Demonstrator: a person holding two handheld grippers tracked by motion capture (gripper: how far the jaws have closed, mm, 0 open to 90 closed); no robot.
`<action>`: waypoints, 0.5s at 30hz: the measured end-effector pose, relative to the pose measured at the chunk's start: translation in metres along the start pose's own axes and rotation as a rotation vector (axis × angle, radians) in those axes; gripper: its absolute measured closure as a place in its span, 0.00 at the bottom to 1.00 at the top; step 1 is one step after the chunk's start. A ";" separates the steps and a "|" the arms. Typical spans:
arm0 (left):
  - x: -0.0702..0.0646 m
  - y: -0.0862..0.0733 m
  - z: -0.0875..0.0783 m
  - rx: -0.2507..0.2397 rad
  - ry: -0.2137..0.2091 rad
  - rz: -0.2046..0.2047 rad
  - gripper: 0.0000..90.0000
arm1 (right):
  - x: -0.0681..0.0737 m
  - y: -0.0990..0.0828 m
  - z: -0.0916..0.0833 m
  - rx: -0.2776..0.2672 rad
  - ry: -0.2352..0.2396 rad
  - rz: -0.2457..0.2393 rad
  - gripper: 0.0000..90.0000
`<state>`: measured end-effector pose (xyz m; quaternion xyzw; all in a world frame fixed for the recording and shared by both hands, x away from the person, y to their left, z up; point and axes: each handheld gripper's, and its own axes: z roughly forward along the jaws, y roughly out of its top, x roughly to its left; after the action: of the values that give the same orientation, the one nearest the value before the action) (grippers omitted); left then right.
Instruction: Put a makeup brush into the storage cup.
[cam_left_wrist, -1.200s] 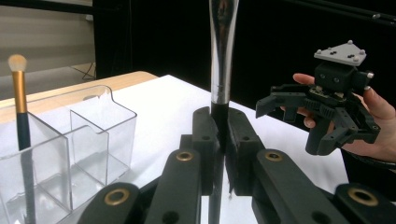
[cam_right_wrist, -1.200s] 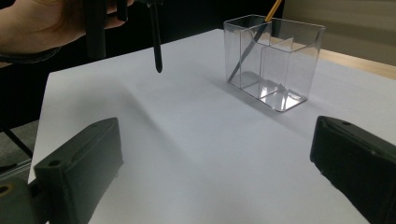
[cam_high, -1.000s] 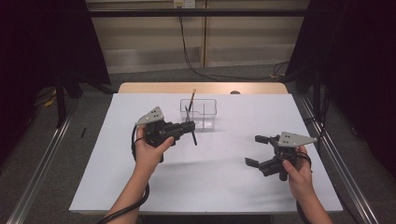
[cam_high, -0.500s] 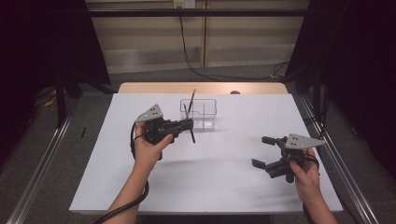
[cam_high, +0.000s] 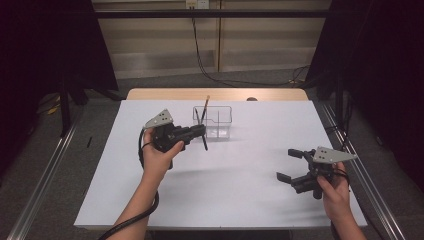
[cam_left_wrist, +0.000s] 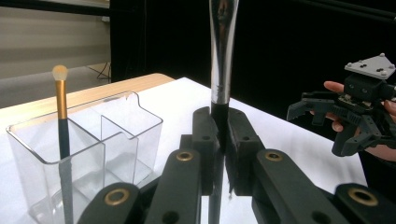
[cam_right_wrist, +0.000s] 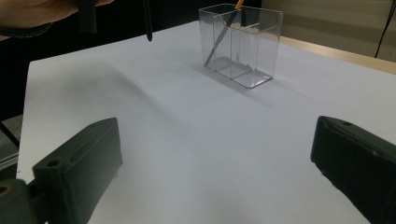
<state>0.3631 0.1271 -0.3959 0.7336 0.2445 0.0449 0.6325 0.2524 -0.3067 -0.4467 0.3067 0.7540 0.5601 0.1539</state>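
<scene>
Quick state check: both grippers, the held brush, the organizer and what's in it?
left gripper: shut on black brush
black brush: upright between the fingers, above the table
right gripper: open, nothing between its fingers
clear organizer: upright on the table
gold-handled brush: standing tilted in the organizer's end compartment

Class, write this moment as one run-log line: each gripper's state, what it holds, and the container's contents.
left gripper: shut on brush | right gripper: open, nothing held | clear organizer: one gold-handled brush inside

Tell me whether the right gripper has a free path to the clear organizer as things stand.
Probably yes: the right gripper is open and empty, and only bare white table lies between it and the clear organizer.
</scene>
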 end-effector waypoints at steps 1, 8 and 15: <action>0.001 0.001 0.000 0.000 0.003 0.005 0.93 | 0.000 0.000 -0.001 0.001 -0.003 0.000 0.01; 0.006 0.008 0.000 0.002 0.018 0.008 0.93 | -0.002 -0.003 -0.008 0.001 -0.015 0.000 0.02; 0.012 0.013 -0.001 0.004 0.041 0.014 0.93 | -0.004 -0.006 -0.013 0.006 -0.024 0.005 0.01</action>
<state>0.3771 0.1320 -0.3859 0.7353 0.2524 0.0636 0.6257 0.2463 -0.3207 -0.4490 0.3155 0.7532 0.5544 0.1605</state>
